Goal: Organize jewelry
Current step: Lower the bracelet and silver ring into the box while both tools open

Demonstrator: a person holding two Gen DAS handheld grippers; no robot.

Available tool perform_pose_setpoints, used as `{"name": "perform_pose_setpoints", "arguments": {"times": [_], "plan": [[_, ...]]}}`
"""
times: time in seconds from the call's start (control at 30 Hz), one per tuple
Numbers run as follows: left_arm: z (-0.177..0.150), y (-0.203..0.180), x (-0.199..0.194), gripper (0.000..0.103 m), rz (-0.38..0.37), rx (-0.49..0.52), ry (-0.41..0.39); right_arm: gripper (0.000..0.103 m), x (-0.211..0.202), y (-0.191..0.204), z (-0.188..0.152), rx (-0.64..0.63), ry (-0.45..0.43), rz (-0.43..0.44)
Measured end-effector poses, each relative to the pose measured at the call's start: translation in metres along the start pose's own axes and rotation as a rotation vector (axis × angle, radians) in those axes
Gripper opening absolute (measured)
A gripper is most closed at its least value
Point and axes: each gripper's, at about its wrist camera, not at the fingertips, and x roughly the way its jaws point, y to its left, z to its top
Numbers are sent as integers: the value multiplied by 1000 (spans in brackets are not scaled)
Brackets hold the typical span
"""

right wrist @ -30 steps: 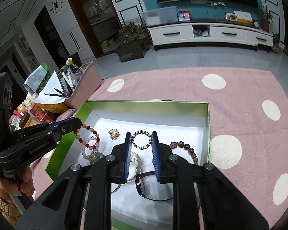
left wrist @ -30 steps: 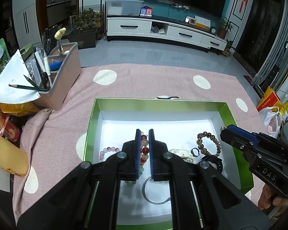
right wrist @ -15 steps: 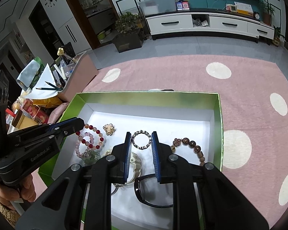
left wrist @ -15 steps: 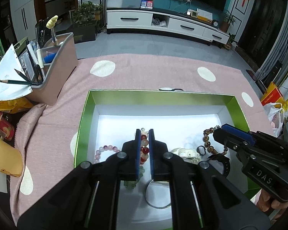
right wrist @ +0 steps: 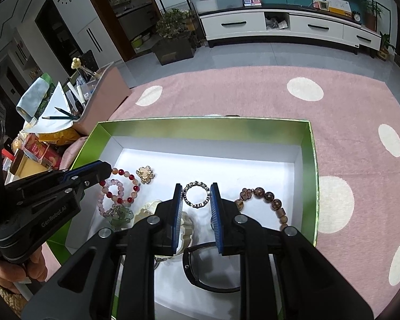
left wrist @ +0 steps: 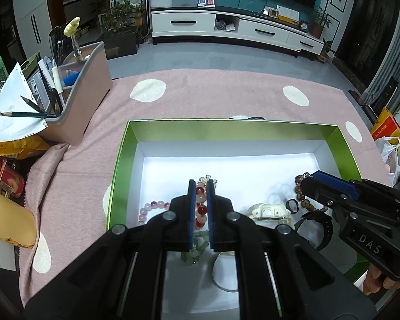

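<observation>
A green box (left wrist: 226, 125) (right wrist: 200, 122) with a white floor holds the jewelry. My left gripper (left wrist: 200, 182) (right wrist: 105, 166) is shut, its tips at the edge of a red-and-pink bead bracelet (left wrist: 200, 190) (right wrist: 132, 178); whether they pinch it is unclear. My right gripper (right wrist: 196, 186) (left wrist: 309, 181) is open by a narrow gap, which frames a small dark ring bracelet (right wrist: 196, 194) lying beyond the tips. A brown bead bracelet (right wrist: 266, 196) lies to its right. A gold flower brooch (right wrist: 145, 174), a green jade piece (right wrist: 121, 217) and a white carved piece (left wrist: 266, 209) also lie inside.
The box sits on a pink spotted cloth (left wrist: 213, 93). A pink organizer bin (left wrist: 85, 85) with pencils stands at the back left, with snack packets (left wrist: 5, 170) and a yellow case (left wrist: 5, 218) below it. A black strap (left wrist: 317, 226) and a silver bangle (left wrist: 221, 277) lie near the box's front.
Both grippers have sunk a little toward the box, which now looks larger. Neither gripper's jaws have changed, and the jewelry lies where it did.
</observation>
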Motion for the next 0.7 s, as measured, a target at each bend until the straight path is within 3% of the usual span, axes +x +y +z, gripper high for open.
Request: {"name": "perform_pose_setpoints", "arguments": {"times": [0.7], "plan": [[0, -2, 10, 7, 13, 13, 22, 21, 9, -1, 2, 9, 17, -12]]}}
